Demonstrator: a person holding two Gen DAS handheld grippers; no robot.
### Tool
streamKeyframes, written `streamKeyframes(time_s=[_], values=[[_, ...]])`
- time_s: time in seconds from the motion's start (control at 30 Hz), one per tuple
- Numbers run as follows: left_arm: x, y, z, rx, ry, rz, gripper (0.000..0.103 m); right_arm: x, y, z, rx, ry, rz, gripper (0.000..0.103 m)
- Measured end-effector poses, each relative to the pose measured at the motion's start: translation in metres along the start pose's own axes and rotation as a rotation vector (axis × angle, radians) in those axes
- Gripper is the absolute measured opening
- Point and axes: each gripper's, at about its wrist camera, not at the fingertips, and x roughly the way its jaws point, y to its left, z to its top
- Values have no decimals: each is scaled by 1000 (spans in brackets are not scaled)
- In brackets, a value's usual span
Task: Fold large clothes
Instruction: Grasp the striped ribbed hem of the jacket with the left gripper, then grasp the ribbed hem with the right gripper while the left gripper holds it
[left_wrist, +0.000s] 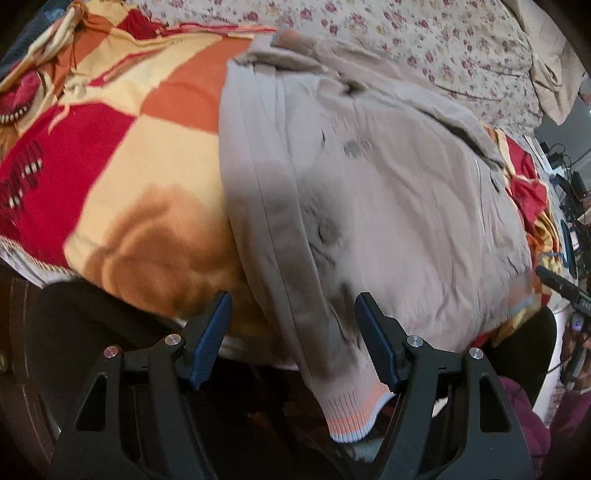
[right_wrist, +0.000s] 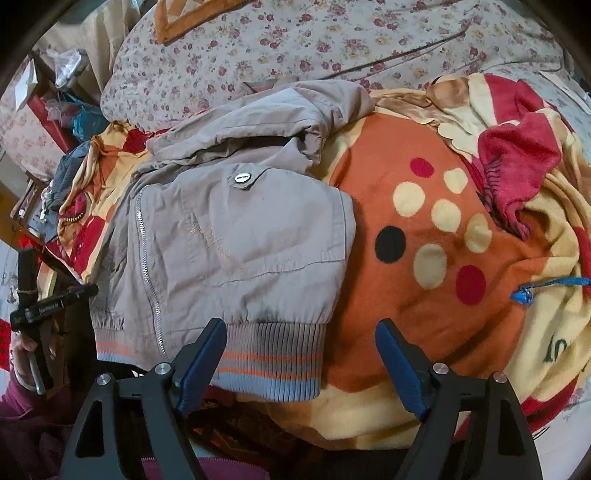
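A beige zip jacket (left_wrist: 388, 206) lies on a patterned blanket (left_wrist: 155, 155), with one sleeve folded across its front. The sleeve's striped ribbed cuff (left_wrist: 354, 417) hangs over the bed's near edge, between my fingers. My left gripper (left_wrist: 293, 339) is open and holds nothing; the sleeve runs between its blue pads (left_wrist: 208, 339). In the right wrist view the jacket (right_wrist: 236, 236) shows its zip and striped hem band (right_wrist: 269, 365). My right gripper (right_wrist: 301, 365) is open over the hem's right corner and the blanket (right_wrist: 424, 266).
A floral sheet (right_wrist: 295, 44) covers the bed behind the jacket. A bunched red part of the blanket (right_wrist: 517, 162) lies at the right. The left gripper's handle (right_wrist: 51, 302) shows at the left. Clutter and cables (left_wrist: 569, 184) stand beside the bed.
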Motion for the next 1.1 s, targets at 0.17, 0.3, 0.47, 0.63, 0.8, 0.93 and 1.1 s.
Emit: streamKeyframes(time_s=[0.17,0.3,0.47,0.63,0.8,0.93,1.1], values=[[10,-3,-19,-9,59,-40,69,1,-3,-7,12,6,6,81],[22,-8,-32,-2,97,-60,69,6,-9,-12,36,10,23,81],[34,-22,-37,24,117,-74,69,10,-11,-13,49,13,34,81],[37,-28,-37,24,131,-145,22,11,-9,-12,56,3,62,81],[2,-18,-27,25,68,-218,13,16,-6,-12,64,14,137,81],[-13,-13,-25,27,31,-215,13,30,-1,-14,93,19,206,79],[-18,-9,-26,19,27,-218,12,44,17,-23,37,23,186,26]])
